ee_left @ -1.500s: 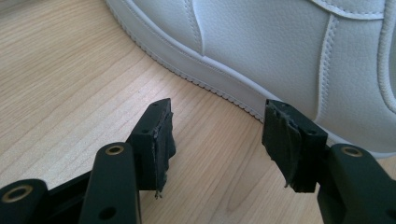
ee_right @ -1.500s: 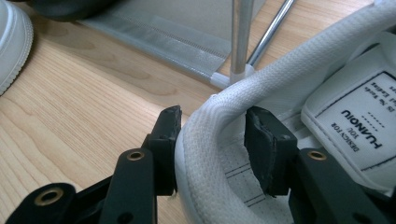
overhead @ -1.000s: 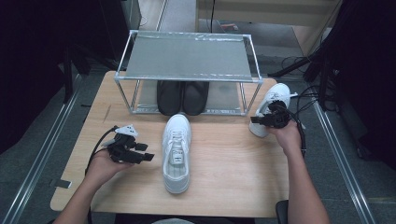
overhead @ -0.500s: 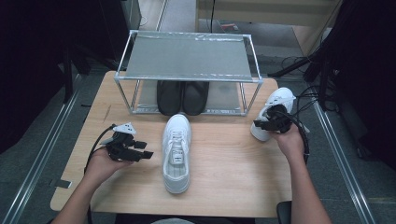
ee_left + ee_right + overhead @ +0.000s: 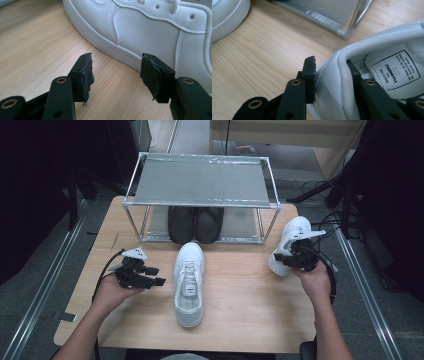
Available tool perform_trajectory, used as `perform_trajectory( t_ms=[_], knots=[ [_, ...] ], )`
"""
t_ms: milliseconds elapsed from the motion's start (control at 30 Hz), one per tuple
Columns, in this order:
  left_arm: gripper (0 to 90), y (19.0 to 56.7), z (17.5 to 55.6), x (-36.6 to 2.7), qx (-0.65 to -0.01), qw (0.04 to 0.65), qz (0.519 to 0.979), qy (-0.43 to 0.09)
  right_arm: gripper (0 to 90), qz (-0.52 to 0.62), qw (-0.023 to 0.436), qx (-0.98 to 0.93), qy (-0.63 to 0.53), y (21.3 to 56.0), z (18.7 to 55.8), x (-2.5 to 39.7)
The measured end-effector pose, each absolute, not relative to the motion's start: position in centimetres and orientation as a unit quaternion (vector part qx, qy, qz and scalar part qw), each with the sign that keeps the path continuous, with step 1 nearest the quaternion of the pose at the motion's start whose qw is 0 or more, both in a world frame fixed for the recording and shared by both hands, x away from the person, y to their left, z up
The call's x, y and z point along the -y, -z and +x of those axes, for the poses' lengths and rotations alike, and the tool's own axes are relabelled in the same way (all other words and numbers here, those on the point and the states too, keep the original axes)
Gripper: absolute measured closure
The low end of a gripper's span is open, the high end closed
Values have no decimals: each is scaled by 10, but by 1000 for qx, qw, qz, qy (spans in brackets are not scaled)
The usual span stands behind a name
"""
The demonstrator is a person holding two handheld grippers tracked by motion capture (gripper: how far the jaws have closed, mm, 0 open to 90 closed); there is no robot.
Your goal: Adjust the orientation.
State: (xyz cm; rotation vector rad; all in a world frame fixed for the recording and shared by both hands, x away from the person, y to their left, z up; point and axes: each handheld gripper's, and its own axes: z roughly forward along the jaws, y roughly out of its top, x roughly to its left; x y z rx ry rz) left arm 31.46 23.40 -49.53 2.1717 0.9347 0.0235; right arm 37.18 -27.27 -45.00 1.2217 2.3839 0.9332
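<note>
A white sneaker (image 5: pixel 189 282) lies in the middle of the wooden table (image 5: pixel 240 310), toe pointing away from me. My left gripper (image 5: pixel 152 276) rests open just to its left; in the left gripper view the jaws (image 5: pixel 116 75) stand apart with nothing between them, facing the sneaker's side (image 5: pixel 150 27). A second white sneaker (image 5: pixel 291 237) sits at the right table edge. My right gripper (image 5: pixel 289 258) is shut on its heel collar (image 5: pixel 342 75), one jaw outside and one inside the shoe.
A metal rack (image 5: pixel 200 182) stands at the back of the table with a pair of black shoes (image 5: pixel 195 222) under its shelf. Its front right leg (image 5: pixel 358 15) is close to the held sneaker. Cables trail right of the table.
My right gripper and the held sneaker have shifted slightly toward me. The left gripper has hardly moved.
</note>
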Motion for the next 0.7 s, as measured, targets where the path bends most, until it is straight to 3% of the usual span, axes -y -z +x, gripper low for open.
perform_trajectory(
  t_ms=[300, 700],
  knots=[
    [435, 494, 322, -230, -360, 381, 852, -5, 702, 411, 168, -842, -308, 445, 339, 262],
    [435, 493, 330, -227, -355, 388, 851, -4, 700, 399, 154, -848, -313, 445, 294, 247]
  ],
)
